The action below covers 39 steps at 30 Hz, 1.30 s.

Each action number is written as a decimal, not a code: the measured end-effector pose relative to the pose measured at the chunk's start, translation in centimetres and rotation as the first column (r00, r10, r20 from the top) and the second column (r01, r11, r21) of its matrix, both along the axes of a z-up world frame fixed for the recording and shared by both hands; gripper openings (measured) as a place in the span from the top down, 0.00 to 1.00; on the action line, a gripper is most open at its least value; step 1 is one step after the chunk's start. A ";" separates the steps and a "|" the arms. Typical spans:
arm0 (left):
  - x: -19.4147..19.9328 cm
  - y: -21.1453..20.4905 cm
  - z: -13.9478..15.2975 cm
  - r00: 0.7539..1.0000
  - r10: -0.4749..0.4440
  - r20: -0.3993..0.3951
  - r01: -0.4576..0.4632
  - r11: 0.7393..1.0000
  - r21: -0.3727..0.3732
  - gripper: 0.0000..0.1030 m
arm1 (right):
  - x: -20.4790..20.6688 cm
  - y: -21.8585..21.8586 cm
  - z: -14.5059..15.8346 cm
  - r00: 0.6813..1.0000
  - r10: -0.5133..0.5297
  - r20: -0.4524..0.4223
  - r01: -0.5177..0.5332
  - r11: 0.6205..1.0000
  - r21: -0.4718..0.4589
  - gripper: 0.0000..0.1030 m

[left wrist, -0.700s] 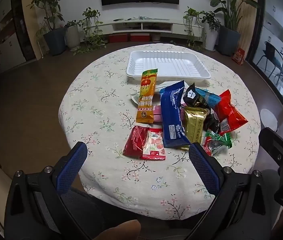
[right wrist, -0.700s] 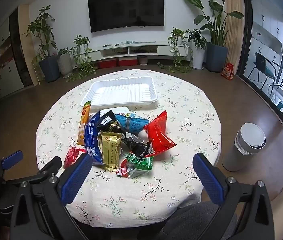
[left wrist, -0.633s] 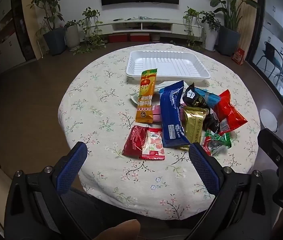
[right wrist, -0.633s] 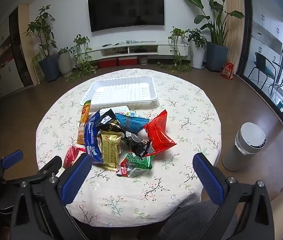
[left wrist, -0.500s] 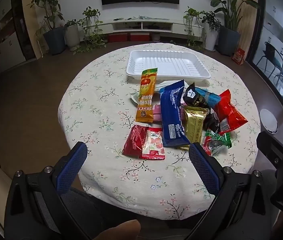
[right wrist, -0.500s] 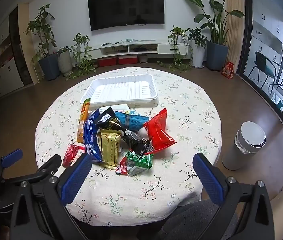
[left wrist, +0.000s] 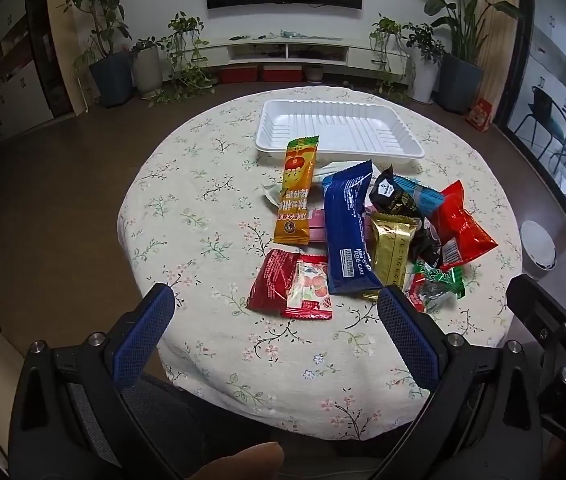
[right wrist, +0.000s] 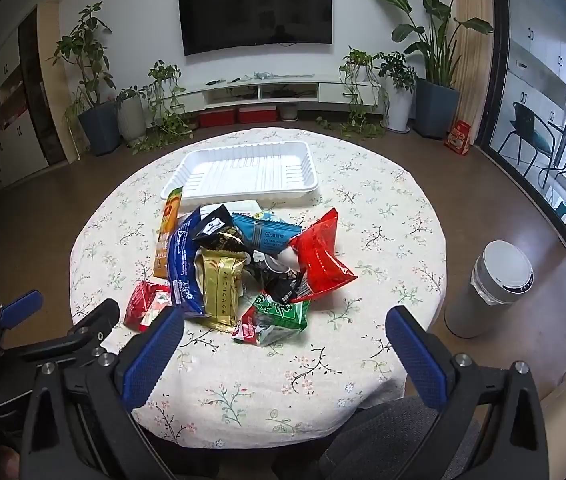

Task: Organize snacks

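Left wrist view: left gripper (left wrist: 275,300) spread wide, nothing between its fingers, low over near edge of round table (left wrist: 187,184). Snack pile (left wrist: 363,232) at centre; white tray (left wrist: 339,130) at 12 o'clock from pile, bare inside; orange bar (left wrist: 297,192) overlaps tray's near rim.

Right wrist view: right gripper (right wrist: 283,320) spread wide, holding nothing. Green packet (right wrist: 279,314) nearest, red bag (right wrist: 321,258) at 1 o'clock from it, blue cake pack (right wrist: 183,268) at 10 o'clock. Bin (right wrist: 491,288) on floor at 3 o'clock of table.
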<state>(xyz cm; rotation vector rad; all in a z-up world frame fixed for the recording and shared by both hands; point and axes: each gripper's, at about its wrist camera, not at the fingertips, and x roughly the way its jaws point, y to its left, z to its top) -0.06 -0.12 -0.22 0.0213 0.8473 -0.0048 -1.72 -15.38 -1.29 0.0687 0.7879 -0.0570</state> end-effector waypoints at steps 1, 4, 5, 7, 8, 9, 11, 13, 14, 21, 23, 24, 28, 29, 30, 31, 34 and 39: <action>0.0 0.0 0.0 1.000 -0.001 -0.001 0.001 1.000 -0.001 0.00 | 0.0 0.0 0.0 1.000 0.000 -0.002 0.000 1.000 0.000 0.00; 0.0 0.0 0.0 1.000 -0.002 -0.002 0.002 1.000 -0.001 0.00 | 0.0 0.1 -0.1 1.000 0.000 -0.004 0.000 1.000 -0.001 0.00; 0.0 -0.1 0.0 1.000 -0.002 -0.003 0.002 1.000 -0.001 0.00 | 0.0 0.1 -0.1 1.000 0.000 -0.005 0.000 1.000 0.000 0.00; 0.0 -0.1 -0.1 1.000 -0.001 -0.002 0.001 1.000 0.000 0.00 | 0.0 0.0 -0.2 1.000 0.000 -0.008 0.000 1.000 0.002 0.00; 0.0 -0.1 -0.1 1.000 -0.001 -0.002 0.001 1.000 -0.001 0.00 | 0.0 -0.1 -0.3 1.000 0.000 -0.009 0.000 1.000 0.002 0.00; 0.0 -0.1 -0.1 1.000 -0.002 -0.002 0.002 1.000 -0.001 0.00 | 0.0 -0.1 -0.3 1.000 0.000 -0.010 0.000 1.000 0.002 0.00; 0.0 -0.1 -0.1 1.000 -0.001 -0.001 0.001 1.000 0.000 0.00 | 0.0 -0.1 -0.3 1.000 -0.001 -0.009 0.001 1.000 0.002 0.00; 0.0 -0.1 -0.1 1.000 0.001 -0.001 -0.001 1.000 -0.001 0.00 | 0.0 -0.1 -0.3 1.000 0.000 -0.009 0.000 1.000 0.002 0.00; 0.0 0.0 -0.1 1.000 0.002 -0.001 -0.002 1.000 -0.001 0.00 | 0.0 -0.1 -0.3 1.000 0.000 -0.008 0.000 1.000 0.003 0.00; 0.0 0.1 -0.1 1.000 0.003 -0.001 -0.003 1.000 -0.001 0.00 | 0.0 -0.1 -0.3 1.000 0.000 -0.009 0.000 1.000 0.002 0.00; 0.0 0.2 -0.2 1.000 0.003 0.001 -0.003 1.000 -0.001 0.00 | 0.0 -0.1 -0.3 1.000 0.001 -0.009 -0.001 1.000 0.003 0.00; 0.0 0.2 -0.2 1.000 0.004 0.001 -0.004 1.000 0.000 0.00 | 0.0 -0.1 -0.3 1.000 0.001 -0.009 -0.001 1.000 0.003 0.00; 0.0 0.2 -0.2 1.000 0.004 -0.001 -0.004 1.000 -0.002 0.00 | 0.0 -0.1 -0.3 1.000 0.000 -0.009 0.000 1.000 0.003 0.00; 0.0 0.3 -0.2 1.000 0.005 -0.002 -0.005 1.000 -0.001 0.00 | 0.0 -0.1 -0.3 1.000 0.000 -0.009 0.000 1.000 0.004 0.00; 0.0 0.2 -0.2 1.000 0.005 -0.001 -0.005 1.000 -0.002 0.00 | 0.0 -0.1 -0.3 1.000 0.000 -0.009 0.000 1.000 0.003 0.00; 0.0 0.2 -0.2 1.000 0.005 -0.001 -0.005 1.000 -0.002 0.00 | 0.0 -0.1 -0.3 1.000 0.000 -0.009 0.000 1.000 0.003 0.00; 0.0 0.4 -0.1 1.000 0.003 0.001 -0.003 1.000 -0.004 0.00 | -0.1 -0.2 -0.3 1.000 -0.001 -0.009 0.001 1.000 0.003 0.00; 0.0 0.3 -0.1 1.000 0.005 0.000 -0.005 1.000 -0.004 0.00 | -0.1 -0.2 -0.3 1.000 0.000 -0.008 0.000 1.000 0.004 0.00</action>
